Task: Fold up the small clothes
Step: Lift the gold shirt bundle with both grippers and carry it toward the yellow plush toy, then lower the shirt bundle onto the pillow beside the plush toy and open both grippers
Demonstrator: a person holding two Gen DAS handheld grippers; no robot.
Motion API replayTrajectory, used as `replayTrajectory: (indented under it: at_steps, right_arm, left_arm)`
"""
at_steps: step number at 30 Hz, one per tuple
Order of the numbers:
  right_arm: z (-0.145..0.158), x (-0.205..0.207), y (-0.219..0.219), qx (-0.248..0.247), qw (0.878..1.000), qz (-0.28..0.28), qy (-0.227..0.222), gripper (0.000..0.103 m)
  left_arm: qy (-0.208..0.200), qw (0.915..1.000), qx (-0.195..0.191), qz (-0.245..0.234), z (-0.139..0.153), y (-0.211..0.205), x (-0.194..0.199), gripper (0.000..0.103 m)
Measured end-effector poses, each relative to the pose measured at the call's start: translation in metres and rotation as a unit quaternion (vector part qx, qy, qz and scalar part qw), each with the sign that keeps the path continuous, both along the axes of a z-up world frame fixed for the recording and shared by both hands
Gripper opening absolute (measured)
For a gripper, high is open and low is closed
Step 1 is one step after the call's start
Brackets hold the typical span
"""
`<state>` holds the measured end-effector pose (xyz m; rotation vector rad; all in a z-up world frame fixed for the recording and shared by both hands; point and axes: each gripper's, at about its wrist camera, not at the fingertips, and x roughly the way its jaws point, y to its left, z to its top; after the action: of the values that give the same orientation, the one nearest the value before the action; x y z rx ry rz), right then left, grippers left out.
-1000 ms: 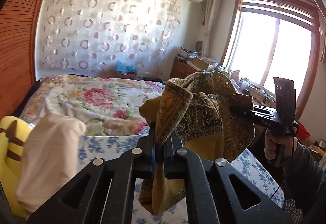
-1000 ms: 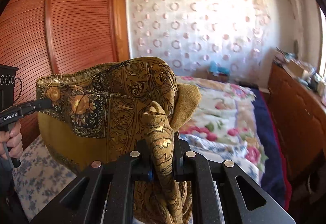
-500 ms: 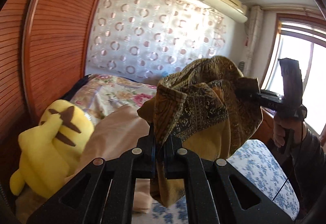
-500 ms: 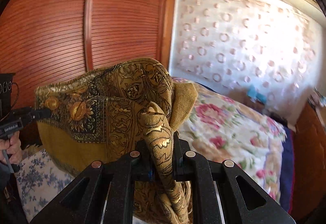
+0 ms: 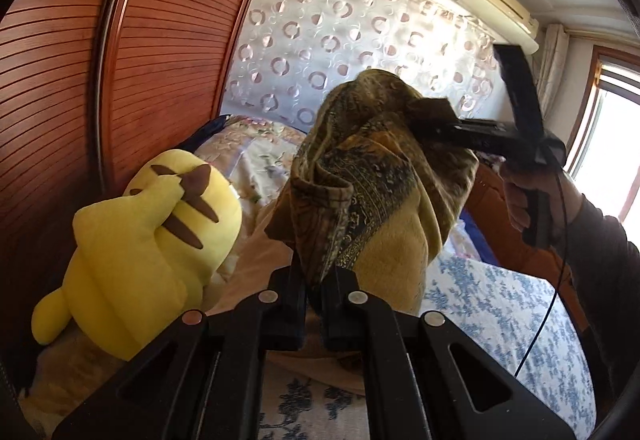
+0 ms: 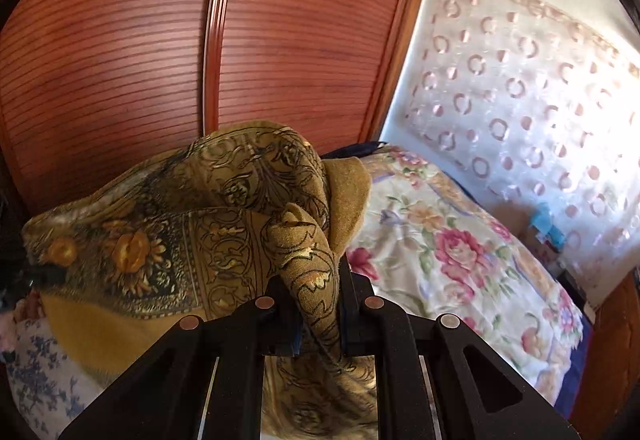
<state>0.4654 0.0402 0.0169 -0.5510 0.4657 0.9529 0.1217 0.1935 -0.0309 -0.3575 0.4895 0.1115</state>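
Between both clamped tools, the patterned cloth stretches sideways, sagging below.

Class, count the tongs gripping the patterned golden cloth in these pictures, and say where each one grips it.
2. The left tongs pinch a bunched lower fold of the cloth; the right tongs clamp its far upper edge. No others show.

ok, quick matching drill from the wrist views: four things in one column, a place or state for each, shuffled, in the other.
1 patterned cloth
2 yellow plush toy
3 wooden wardrobe doors
4 air conditioner

a high on the wall
b pinched by both grippers
c behind the bed's side, slatted
d lying on the bed

1-b, 2-d, 3-c, 4-a
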Motion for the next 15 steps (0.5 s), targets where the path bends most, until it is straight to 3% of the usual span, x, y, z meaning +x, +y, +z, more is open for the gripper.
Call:
replayTrajectory:
  at_steps: [6,9,10,11,13,15]
  right_arm:
    - [-0.022,0.019,0.042,-0.03,0.999,0.009,0.012,0.014]
    - [-0.035,0.036,0.057,-0.046,0.999,-0.012,0.028,0.02]
    - [-0.035,0.04,0.064,-0.047,0.998,-0.022,0.032,0.027]
    - [-0.037,0.042,0.067,-0.044,0.998,-0.032,0.036,0.036]
    - [-0.032,0.044,0.061,-0.022,0.998,-0.045,0.041,0.05]
    - [-0.023,0.043,0.05,0.002,0.998,-0.048,0.029,0.055]
  left_arm:
    - [0.039,0.9991,0.002,0.013,-0.016,0.011,0.004,0.006]
    - [0.056,0.9981,0.008,0.023,-0.022,0.014,0.005,0.006]
    - [0.058,0.9979,0.012,0.025,-0.023,0.014,0.003,0.01]
    - [0.059,0.9977,0.019,0.027,-0.022,0.014,0.002,0.024]
    - [0.05,0.998,0.026,0.03,-0.018,0.014,-0.004,0.042]
    - [0.038,0.9982,0.036,0.031,-0.01,0.012,-0.008,0.048]
